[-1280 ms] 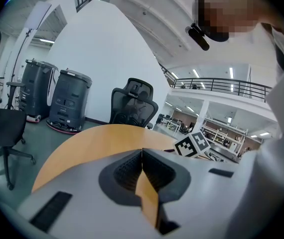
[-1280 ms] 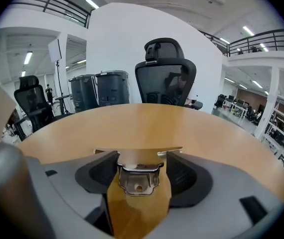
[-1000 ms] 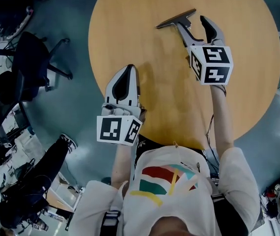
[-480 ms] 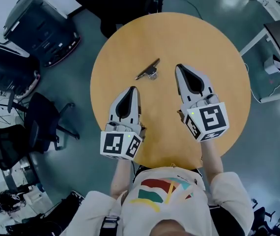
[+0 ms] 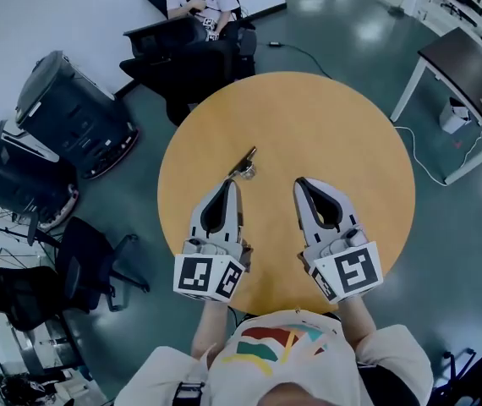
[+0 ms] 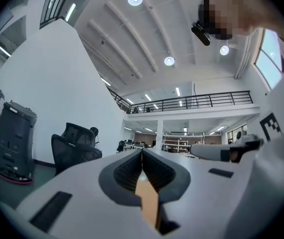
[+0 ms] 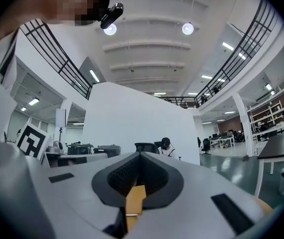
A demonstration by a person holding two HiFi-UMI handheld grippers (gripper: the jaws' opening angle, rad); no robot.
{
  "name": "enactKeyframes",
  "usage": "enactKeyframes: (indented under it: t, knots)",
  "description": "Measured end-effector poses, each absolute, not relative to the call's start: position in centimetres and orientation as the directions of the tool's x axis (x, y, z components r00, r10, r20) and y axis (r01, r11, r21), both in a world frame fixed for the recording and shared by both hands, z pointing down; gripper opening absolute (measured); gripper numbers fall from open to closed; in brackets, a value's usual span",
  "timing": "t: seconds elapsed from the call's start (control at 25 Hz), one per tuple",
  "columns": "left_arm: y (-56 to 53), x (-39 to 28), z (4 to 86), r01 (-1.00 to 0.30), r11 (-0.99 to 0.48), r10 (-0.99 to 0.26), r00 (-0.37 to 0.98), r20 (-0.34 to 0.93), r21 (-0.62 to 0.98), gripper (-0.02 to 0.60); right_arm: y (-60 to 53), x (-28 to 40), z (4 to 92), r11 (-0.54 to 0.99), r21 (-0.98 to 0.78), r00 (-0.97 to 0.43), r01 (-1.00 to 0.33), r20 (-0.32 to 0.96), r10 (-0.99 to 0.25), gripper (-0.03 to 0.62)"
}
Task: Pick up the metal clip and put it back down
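Observation:
The metal clip (image 5: 243,165), a dark flat strip with a small shiny part, lies on the round wooden table (image 5: 342,134), left of its middle. My left gripper (image 5: 228,184) rests low on the table just nearer than the clip, its jaws shut with nothing in them. To its right my right gripper (image 5: 299,183) is likewise shut and empty, a short way right of the clip. In the left gripper view the left gripper (image 6: 142,151) tips meet, and in the right gripper view the right gripper (image 7: 140,155) tips also meet. Neither gripper view shows the clip.
A person sits at a dark desk (image 5: 173,36) beyond the table. Black office chairs (image 5: 89,260) and dark machines (image 5: 68,112) stand on the floor to the left. Another table (image 5: 469,74) stands at the right.
The right gripper let go of the clip, shut and drew back toward me. The clip stays on the table. The head view has pulled back, showing the whole table.

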State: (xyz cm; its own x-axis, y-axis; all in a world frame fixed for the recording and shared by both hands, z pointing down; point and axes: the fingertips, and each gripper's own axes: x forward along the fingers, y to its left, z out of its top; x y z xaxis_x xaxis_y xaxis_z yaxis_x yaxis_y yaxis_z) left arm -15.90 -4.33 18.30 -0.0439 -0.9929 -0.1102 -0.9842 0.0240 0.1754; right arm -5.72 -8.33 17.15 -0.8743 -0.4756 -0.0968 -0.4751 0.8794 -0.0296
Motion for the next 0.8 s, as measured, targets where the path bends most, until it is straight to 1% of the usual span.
enactKeyframes:
  t: [0.4, 0.8]
  knots:
    - [-2.7, -14.4, 15.9, -0.985, 0.017, -0.987, -0.043, -0.154, 0.17, 0.048, -6.2, -3.8, 14.9, 0.88, -0.007, -0.87, -0.475, -0.146, -0.471, 0.014]
    - [-1.0, -15.2, 14.8, -0.986, 0.022, -0.982, -0.053, -0.183, 0.167, 0.048, -4.2, -4.8, 14.0, 0.885, 0.031, -0.875, -0.465, -0.167, -0.455, 0.014]
